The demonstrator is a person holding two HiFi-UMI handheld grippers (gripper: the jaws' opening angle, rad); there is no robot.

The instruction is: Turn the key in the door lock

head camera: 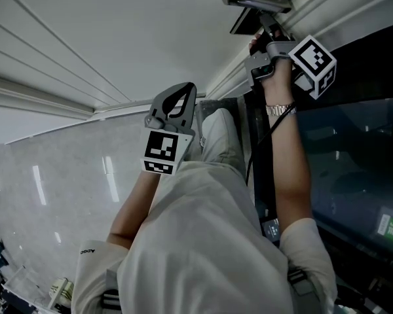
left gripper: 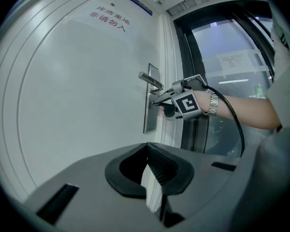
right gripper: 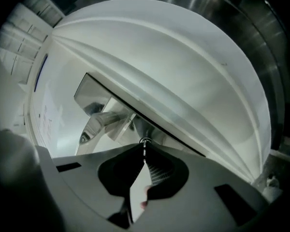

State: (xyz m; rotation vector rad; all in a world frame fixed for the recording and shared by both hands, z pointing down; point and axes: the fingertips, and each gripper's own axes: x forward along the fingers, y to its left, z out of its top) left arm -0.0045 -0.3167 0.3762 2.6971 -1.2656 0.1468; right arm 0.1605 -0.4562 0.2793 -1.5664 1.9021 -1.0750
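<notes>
The white door [left gripper: 87, 95] carries a metal lock plate [left gripper: 150, 105] with a lever handle [left gripper: 150, 79]. My right gripper [left gripper: 155, 103] is at the plate just below the handle, rolled onto its side. In the right gripper view its jaws [right gripper: 145, 149] are shut on the thin metal key [right gripper: 145, 143], which sits against the plate beside the handle [right gripper: 99, 122]. From the head view the right gripper [head camera: 268, 26] reaches up to the handle [head camera: 259, 4]. My left gripper [left gripper: 147, 146] is shut with nothing in it, held back from the door at waist height [head camera: 187, 89].
A dark door frame [left gripper: 183, 57] and a glass panel with a paper notice [left gripper: 241, 62] stand right of the door. Red lettering [left gripper: 108, 19] and a small blue plate [left gripper: 139, 5] mark the door's upper part. A black cable [left gripper: 234, 115] hangs from my right wrist. Pale tiled floor [head camera: 52, 182] lies below.
</notes>
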